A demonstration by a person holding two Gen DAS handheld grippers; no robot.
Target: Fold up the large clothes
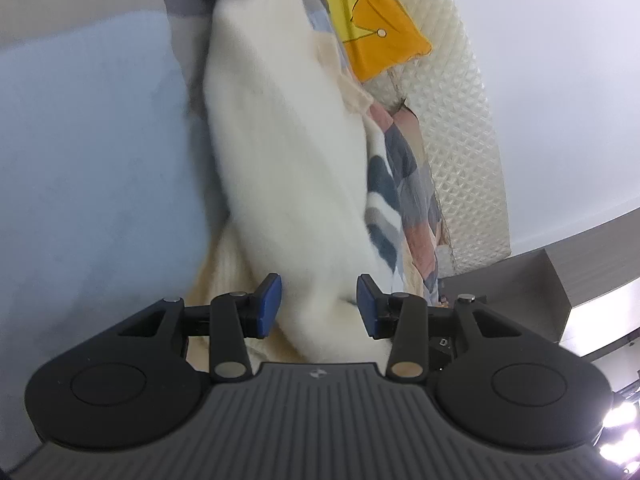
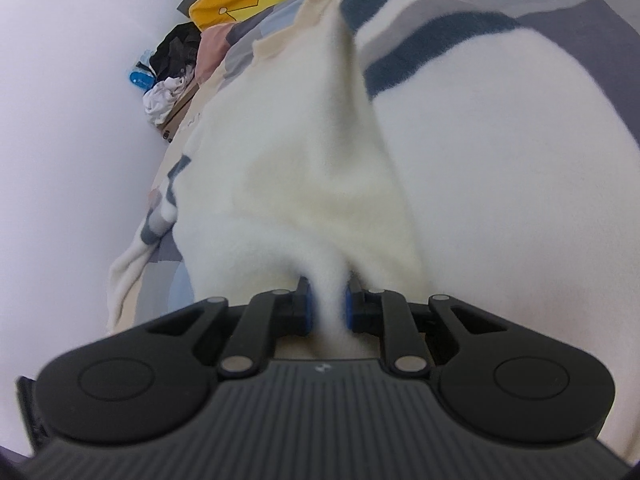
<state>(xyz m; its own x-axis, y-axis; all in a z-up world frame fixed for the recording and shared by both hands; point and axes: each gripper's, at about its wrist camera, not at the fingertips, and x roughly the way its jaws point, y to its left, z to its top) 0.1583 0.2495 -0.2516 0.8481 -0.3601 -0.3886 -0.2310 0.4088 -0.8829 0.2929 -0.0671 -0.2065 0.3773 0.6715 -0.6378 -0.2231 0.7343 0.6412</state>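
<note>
Left wrist view: left gripper (image 1: 319,306) spread, blurred white fleece garment (image 1: 288,168) running between the pads without being pressed, draped over a patterned bedspread (image 1: 412,184). Could slide free with nothing clamping it.

Right wrist view: right gripper (image 2: 326,306) pinching a bunched fold of the same garment (image 2: 320,184). Thick bunch could slip. Edges, sleeves and hem hidden; overall shape unclear.
</note>
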